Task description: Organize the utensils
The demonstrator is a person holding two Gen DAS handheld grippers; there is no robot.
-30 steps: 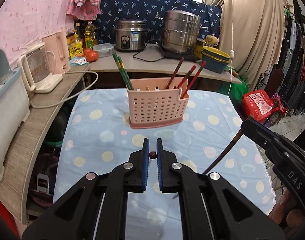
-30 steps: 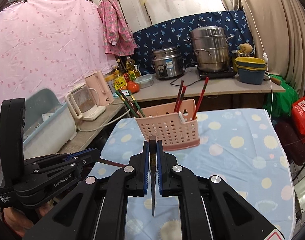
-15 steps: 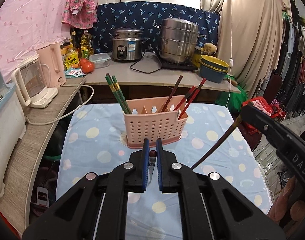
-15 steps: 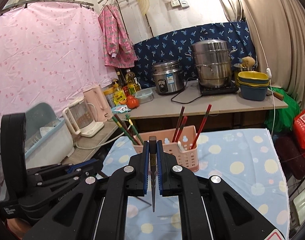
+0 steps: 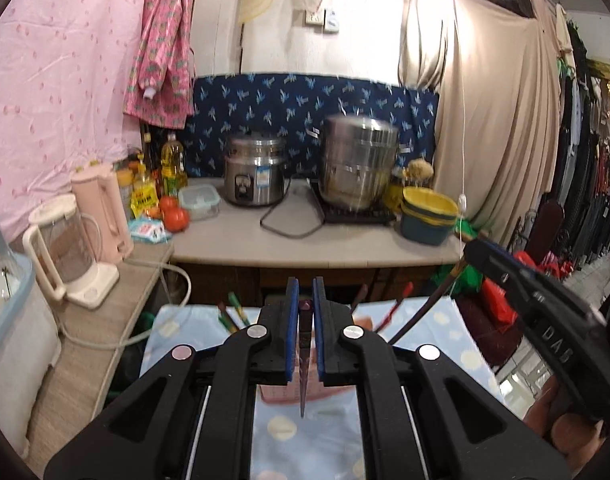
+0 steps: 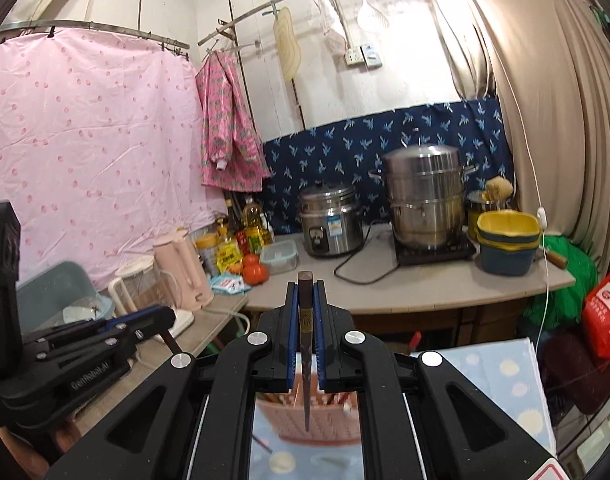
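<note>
Item: dark brown tapered wooden chopstick, one pinched upright in my left gripper, a matching one clamped in my right gripper. Light, stiff and slick, I judge; best held near the thick end. Pink perforated plastic utensil basket sits below my grippers, mostly hidden; compartments indiscernible.

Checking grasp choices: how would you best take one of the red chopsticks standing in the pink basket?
Grip a red chopstick on its upper end, which sticks up and leans right above the basket. Come from above, jaws closing across the thin shaft: the lower part is hidden inside the basket, behind the left gripper.
</note>
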